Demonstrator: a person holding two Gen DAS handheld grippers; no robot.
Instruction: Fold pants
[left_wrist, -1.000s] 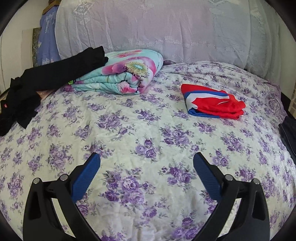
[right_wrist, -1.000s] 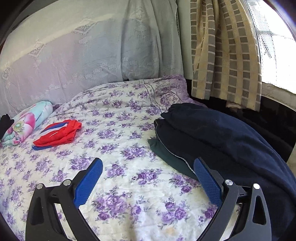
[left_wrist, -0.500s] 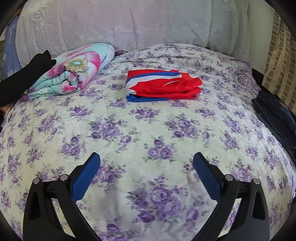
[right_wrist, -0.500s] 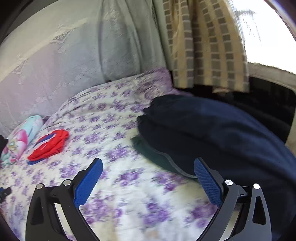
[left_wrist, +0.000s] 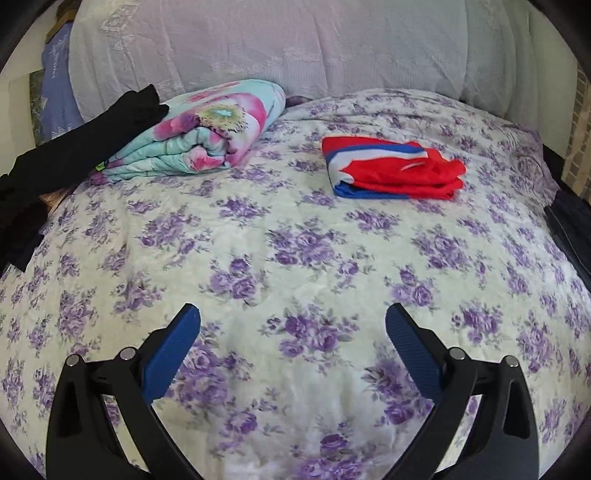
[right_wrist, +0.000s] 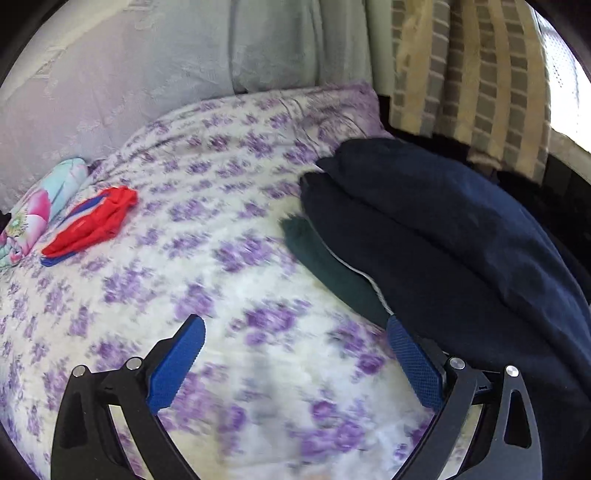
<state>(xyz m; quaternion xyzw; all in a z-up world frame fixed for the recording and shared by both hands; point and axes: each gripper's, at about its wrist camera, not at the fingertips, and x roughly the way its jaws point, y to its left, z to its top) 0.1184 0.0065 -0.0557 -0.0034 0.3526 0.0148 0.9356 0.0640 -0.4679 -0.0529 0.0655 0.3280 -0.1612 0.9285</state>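
Folded red, white and blue pants (left_wrist: 393, 171) lie on the floral bedspread (left_wrist: 295, 266), far ahead and right of my left gripper (left_wrist: 293, 325), which is open and holds nothing. The same red pants (right_wrist: 92, 221) show at far left in the right wrist view. My right gripper (right_wrist: 295, 332) is open and empty above the bedspread (right_wrist: 207, 258). Its right finger (right_wrist: 413, 362) sits at the near edge of a pile of dark navy clothes (right_wrist: 443, 240) with a dark green piece (right_wrist: 328, 266) underneath.
A rolled floral quilt (left_wrist: 199, 136) and black garments (left_wrist: 74, 147) lie at the bed's far left. A pale lace-covered headboard (left_wrist: 295, 48) backs the bed. A checked curtain (right_wrist: 469, 74) hangs at right, above a dark gap beside the bed.
The left wrist view has swung left again, so the red pants sit further right. The right wrist view has shifted left slightly, and the navy pile now lies nearer its right finger.
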